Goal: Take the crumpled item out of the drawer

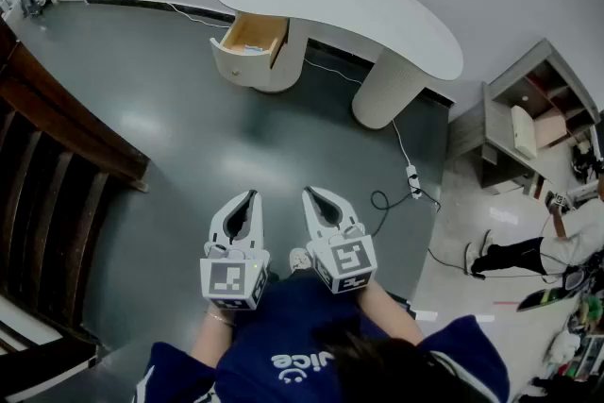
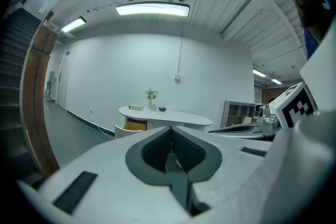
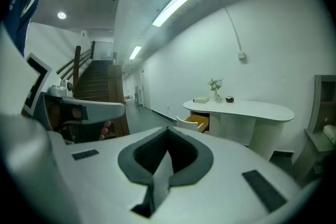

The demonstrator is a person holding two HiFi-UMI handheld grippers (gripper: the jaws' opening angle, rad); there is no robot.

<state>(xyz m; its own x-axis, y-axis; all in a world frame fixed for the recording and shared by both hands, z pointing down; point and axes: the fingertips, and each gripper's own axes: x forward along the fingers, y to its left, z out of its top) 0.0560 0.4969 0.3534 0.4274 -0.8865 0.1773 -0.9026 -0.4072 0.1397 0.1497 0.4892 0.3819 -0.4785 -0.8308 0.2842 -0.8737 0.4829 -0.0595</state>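
The left tool (image 1: pixel 251 196) and the right tool (image 1: pixel 309 193) are held side by side, well apart from the white desk (image 1: pixel 387 19) and pointed toward it. In both gripper views the jaws are seen pressed together, and nothing is held between them or touched by them. The drawer (image 1: pixel 253 37) is pulled open under the left end of the desk. Its inside is seen as yellow-brown, but the crumpled item cannot be made out from so far. Black-and-white square markers are carried on the cube of each tool. White letters are printed on the person's blue shirt (image 1: pixel 283 335); only "ice" can be read.
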